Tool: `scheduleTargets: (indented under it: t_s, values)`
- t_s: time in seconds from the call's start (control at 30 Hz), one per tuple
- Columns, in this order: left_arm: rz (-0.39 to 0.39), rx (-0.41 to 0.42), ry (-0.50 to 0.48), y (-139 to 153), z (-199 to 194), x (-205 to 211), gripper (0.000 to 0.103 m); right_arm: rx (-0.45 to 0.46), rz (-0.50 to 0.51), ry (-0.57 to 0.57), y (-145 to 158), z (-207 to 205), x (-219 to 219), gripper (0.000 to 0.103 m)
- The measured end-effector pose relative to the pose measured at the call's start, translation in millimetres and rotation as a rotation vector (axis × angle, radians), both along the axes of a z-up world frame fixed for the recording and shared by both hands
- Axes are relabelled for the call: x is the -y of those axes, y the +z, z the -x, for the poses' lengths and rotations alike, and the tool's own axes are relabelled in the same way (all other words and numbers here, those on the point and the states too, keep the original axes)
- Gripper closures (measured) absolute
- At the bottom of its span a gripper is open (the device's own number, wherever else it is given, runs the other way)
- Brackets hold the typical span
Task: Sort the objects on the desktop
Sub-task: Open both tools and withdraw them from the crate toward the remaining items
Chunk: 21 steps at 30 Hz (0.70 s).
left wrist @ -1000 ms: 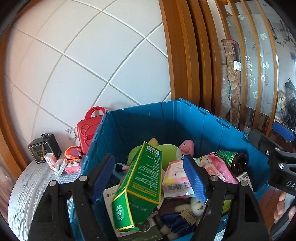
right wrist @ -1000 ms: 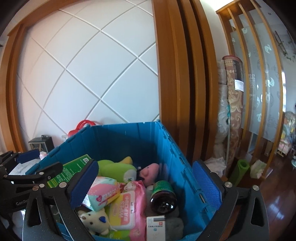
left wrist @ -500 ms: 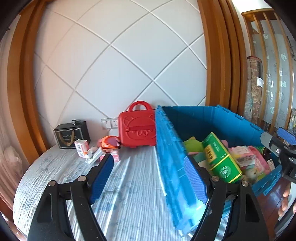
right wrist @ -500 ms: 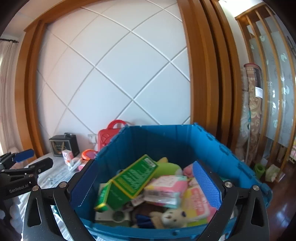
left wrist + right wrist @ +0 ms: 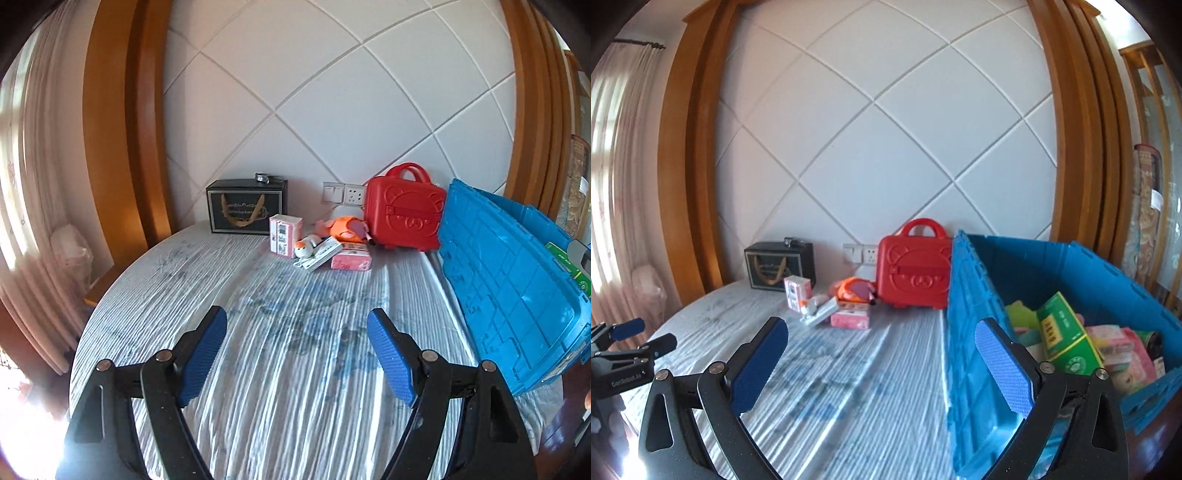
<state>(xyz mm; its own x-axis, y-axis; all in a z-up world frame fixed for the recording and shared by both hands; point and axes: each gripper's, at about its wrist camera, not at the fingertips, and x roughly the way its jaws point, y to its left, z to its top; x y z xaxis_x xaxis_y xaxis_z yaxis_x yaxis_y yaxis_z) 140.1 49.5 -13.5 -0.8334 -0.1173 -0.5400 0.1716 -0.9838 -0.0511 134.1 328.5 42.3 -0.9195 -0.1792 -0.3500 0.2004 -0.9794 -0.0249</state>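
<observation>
A blue crate stands at the table's right side, holding a green box, pink wipe packs and other items. It also shows in the left wrist view. Loose items lie at the table's back: a pink-white box, an orange plush, a pink pack, a small white toy. My left gripper is open and empty above the striped tablecloth. My right gripper is open and empty, straddling the crate's left wall.
A red toy suitcase and a black gift box stand against the white panelled wall. Wooden frames flank the wall. A curtain hangs at left. The round table's edge curves at left.
Both grippers swung left from over the crate toward the table. The green box that stood between the left gripper's fingers now lies in the crate. Both stay open.
</observation>
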Motion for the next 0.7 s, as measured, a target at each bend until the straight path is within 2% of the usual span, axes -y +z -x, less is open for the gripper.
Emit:
scheduleTargets:
  t_s: [0.13,0.33,0.53,0.7]
  values:
    - [-0.047,0.067,0.007,-19.0,21.4,25.4,0.025,0.074,-0.040,0.009,-17.7,24.6,24.7,0.000]
    - [-0.025,0.140,0.022,-34.7,69.1,42.9,0.025,0.180,-0.020,0.000,-50.4,86.1,28.7,0.000]
    - [0.013,0.177,0.033,-39.2,141.0,56.4,0.025,0.276,0.021,-0.002,-82.9,174.0,26.2,0.000]
    - [0.043,0.233,0.032,-53.0,207.8,72.9,0.025,0.373,0.040,0.010,-108.1,252.4,47.9,0.000]
